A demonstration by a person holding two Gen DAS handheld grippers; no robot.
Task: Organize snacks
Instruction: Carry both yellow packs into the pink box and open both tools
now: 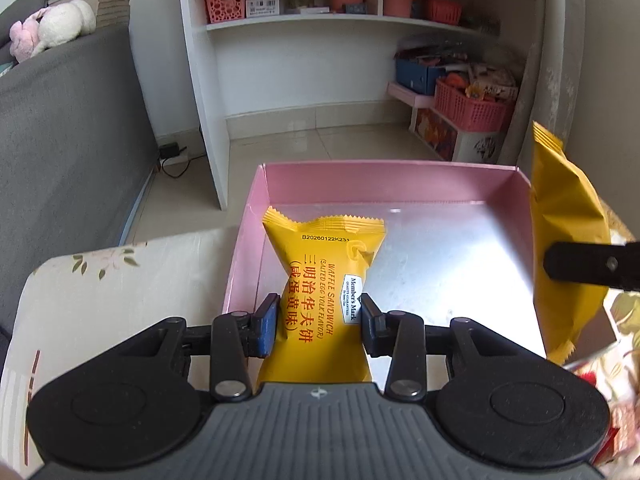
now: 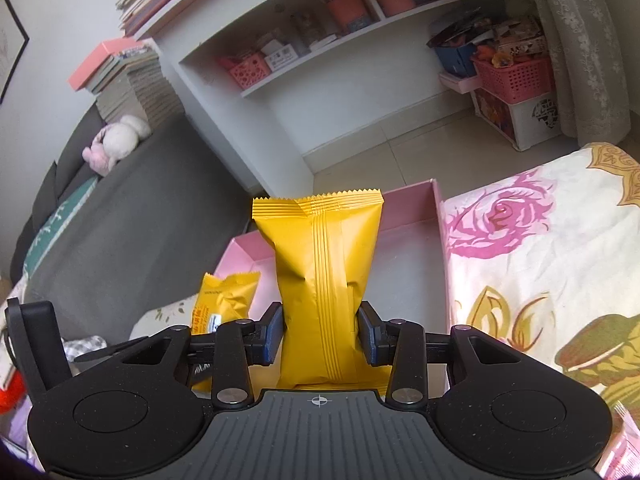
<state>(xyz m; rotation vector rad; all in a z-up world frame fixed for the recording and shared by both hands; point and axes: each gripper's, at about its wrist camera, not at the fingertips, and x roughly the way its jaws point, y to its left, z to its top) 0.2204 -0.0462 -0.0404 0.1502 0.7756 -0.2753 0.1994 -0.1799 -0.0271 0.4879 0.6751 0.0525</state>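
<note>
A: What does the left gripper (image 1: 319,326) have?

B: A yellow foil snack packet printed "Waffle Sandwich" (image 1: 320,280), printed face up. The blue-padded fingers (image 1: 266,330) are pinched on its waist from both sides, and the wrapper creases inward there. Its crimped far end reaches over the near left corner of the shallow pink cardboard box with the pale shiny floor (image 1: 400,184).

A: Does that end touch the floor of the box?

B: It looks just above it, but from this angle I can't be sure.

A: And the right gripper (image 2: 320,330)?

B: It is clamped the same way on a second yellow foil packet (image 2: 320,280), held seam side up, with its serrated end pointing away over the pink box (image 2: 412,208). In the left wrist view that second packet (image 1: 560,240) hangs at the box's right wall, with one black finger (image 1: 592,266) across it.

A: Where does the box sit?

B: On a cream tablecloth with pink roses and olive leaves (image 2: 540,240). The floor of the box shows no other packets. Behind it stand a white shelving unit (image 1: 288,60), a pink plastic basket (image 1: 468,108) on the tiled floor, and a grey sofa (image 1: 68,140) to the left.
</note>
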